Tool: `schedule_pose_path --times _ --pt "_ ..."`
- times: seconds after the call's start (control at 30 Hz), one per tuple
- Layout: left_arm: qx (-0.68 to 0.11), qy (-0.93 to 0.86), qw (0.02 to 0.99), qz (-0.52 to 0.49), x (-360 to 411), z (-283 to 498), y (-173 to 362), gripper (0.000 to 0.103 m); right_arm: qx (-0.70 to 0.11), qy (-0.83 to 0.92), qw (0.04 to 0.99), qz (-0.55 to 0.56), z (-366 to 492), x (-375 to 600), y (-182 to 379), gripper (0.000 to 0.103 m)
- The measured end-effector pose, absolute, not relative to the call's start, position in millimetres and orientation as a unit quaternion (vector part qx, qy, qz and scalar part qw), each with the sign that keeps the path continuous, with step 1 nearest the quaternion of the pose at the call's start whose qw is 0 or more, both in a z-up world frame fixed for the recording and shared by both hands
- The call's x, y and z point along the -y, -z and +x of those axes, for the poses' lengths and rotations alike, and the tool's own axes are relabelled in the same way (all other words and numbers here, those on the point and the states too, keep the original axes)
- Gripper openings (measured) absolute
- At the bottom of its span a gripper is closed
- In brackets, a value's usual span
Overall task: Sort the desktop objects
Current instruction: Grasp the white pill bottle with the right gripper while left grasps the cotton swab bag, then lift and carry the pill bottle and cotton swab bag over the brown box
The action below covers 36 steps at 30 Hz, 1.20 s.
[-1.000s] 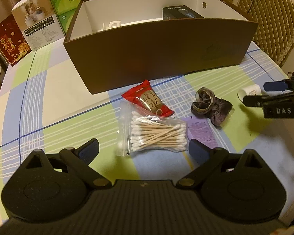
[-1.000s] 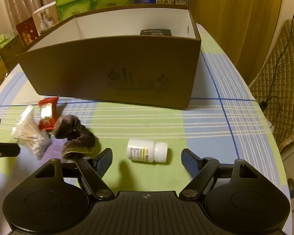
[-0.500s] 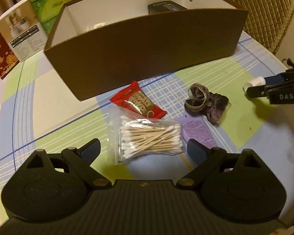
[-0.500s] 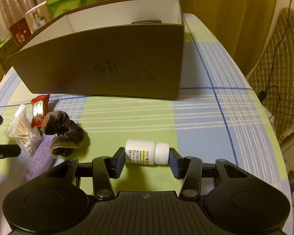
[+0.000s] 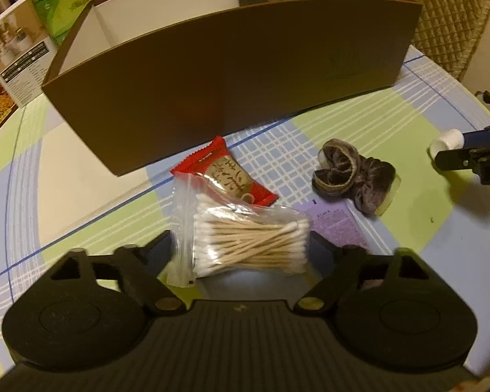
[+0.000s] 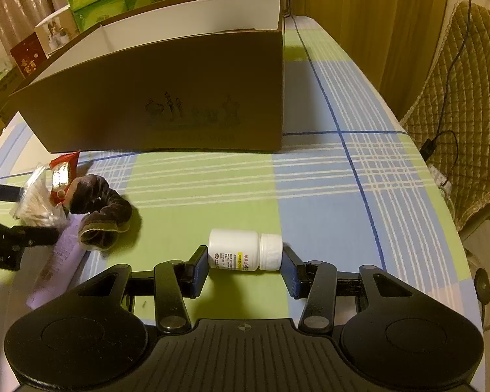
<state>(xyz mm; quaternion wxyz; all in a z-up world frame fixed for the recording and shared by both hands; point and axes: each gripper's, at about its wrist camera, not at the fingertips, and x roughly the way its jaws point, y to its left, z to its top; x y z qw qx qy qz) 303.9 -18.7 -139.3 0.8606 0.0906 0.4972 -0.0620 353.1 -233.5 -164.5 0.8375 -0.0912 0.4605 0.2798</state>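
The right tongs [image 6: 245, 269], previously spread wide, are now closed on the white pill bottle [image 6: 245, 254], gripped end to end. The left tongs [image 5: 241, 254] are advanced so that the cotton swab bag [image 5: 245, 241] is bracketed between the fingers.

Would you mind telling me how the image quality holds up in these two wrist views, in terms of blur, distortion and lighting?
Left wrist view: soft overall, with motion smear around the cotton swab bag; the fisheye bows the brown box into a curve. Right wrist view: sharper, the white bottle label nearly readable, the table edge curving. Both carry a warm yellowish cast and dark corners.
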Motion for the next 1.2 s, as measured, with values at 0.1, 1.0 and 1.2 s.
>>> schedule_pose_path --times 0.1,1.0,1.2 --pt "-0.495 0.069 0.861 0.093 18 302 140 0.072 -0.462 -0.281 0.836 -0.091 352 234 164 0.044" --pt "-0.482 0.056 0.871 0.073 11 267 97 0.067 -0.456 -0.314 0.828 -0.092 322 236 142 0.044" --pt "-0.467 0.06 0.88 0.068 15 264 75 0.067 -0.443 -0.336 0.826 -0.091 316 228 122 0.044"
